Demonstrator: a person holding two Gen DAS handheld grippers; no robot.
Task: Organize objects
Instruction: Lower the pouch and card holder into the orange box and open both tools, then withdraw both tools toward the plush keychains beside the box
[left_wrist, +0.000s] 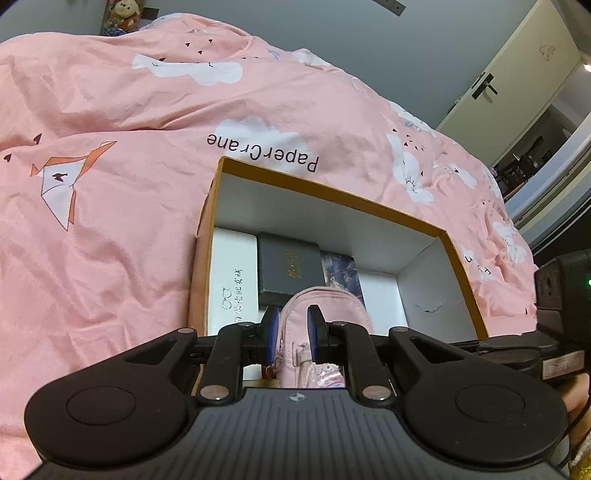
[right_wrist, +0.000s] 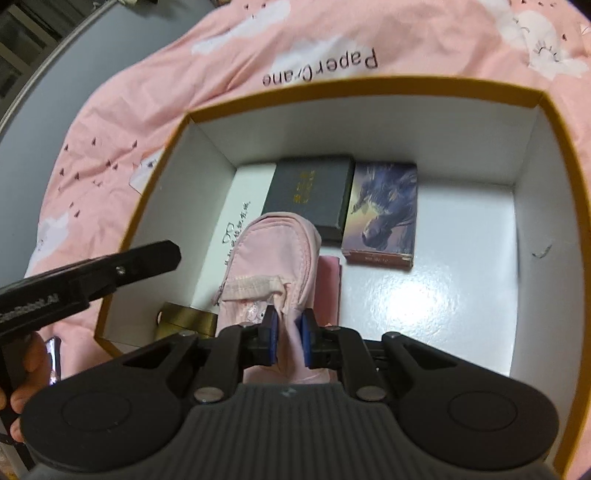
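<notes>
Pink zippered fabric pouch (right_wrist: 273, 254), pinched by the right hand-held gripper (right_wrist: 289, 332) while the left hand-held gripper (left_wrist: 293, 334) straddles it unclenched, should settle flat inside the orange-rimmed white cardboard box (right_wrist: 369, 88).

The pink duvet (left_wrist: 147, 110) carries the printed words "PaperCrane", seen upside down above the box. Lettering on the white box (right_wrist: 243, 206) and dark box (right_wrist: 310, 192) is too small to read.

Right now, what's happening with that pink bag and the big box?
A person is tidying things into an orange-rimmed box on a pink bedspread. The right hand-held gripper pinches the pink pouch over the box. The left hand-held gripper has its pads beside the pouch, not squeezing. A white box, dark box and horse-picture box already lie inside.
</notes>
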